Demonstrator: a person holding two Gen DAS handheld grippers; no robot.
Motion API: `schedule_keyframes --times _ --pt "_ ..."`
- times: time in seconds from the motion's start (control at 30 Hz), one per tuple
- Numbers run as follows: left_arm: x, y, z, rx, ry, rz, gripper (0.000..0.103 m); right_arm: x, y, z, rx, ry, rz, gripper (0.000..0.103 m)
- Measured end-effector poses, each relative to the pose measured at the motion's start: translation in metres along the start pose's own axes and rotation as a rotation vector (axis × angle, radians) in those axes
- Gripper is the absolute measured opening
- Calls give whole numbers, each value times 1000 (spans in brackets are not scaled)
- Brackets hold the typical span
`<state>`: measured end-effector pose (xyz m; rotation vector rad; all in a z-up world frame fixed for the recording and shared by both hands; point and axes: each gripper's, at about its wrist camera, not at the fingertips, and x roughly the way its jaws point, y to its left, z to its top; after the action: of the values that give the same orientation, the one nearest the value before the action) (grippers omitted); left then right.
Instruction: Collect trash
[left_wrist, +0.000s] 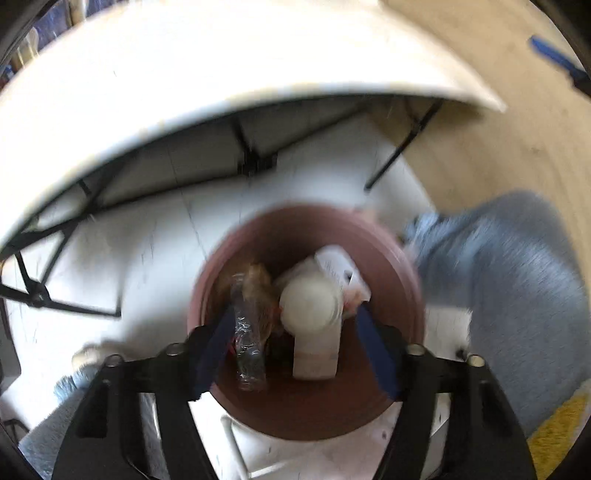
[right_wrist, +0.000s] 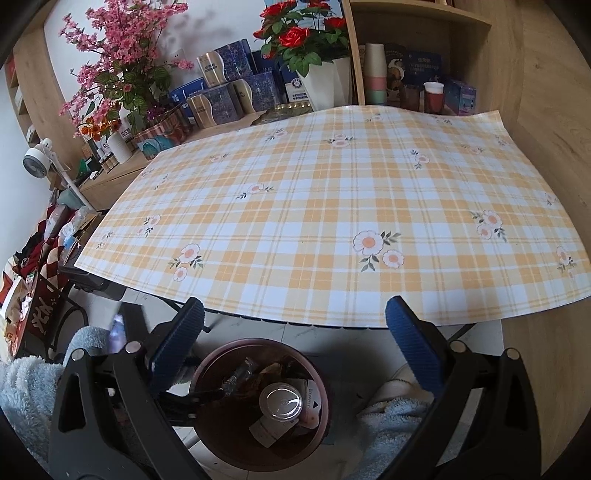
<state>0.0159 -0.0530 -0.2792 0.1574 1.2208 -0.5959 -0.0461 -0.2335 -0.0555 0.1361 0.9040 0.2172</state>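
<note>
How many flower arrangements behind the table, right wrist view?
2. Pink blossom arrangement at the back left on the sideboard; red roses in a white pot at the back centre. Small orange flowers below the pink may be a third.

Plaid floral tablecloth (right_wrist: 332, 206); red roses (right_wrist: 295, 37) (white pot), pink blossoms (right_wrist: 110, 51), small fan (right_wrist: 35, 158) behind.

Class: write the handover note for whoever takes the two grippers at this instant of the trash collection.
Left gripper: open, empty, over the brown bin.
Right gripper: open, empty, near the table edge above the bin.
In the bin: a white cup, a clear wrapper, brown scraps.
Checked tablecloth: no trash visible on it.
Left: check for strays beyond these views.
</note>
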Motion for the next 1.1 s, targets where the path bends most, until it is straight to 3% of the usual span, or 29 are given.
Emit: schedule_keyframes --times 0.13,0.33,0.5,0.77,1.1 --pt "-46 -4 12 3 -168 69 89 -9 3 9 -20 -26 -27 97" --pt "-138 2 38 -38 -442 156 94 -32 10 30 -43 -100 -78 97" --pt "-211 7 54 -72 -619 226 97 -55 19 53 -55 -163 -105 97" --pt "-284 -2 63 -75 -752 329 97 -87 34 82 -89 -244 -149 97" --pt "-319 -5 52 -107 -814 354 97 -102 46 90 -94 -282 -176 97"
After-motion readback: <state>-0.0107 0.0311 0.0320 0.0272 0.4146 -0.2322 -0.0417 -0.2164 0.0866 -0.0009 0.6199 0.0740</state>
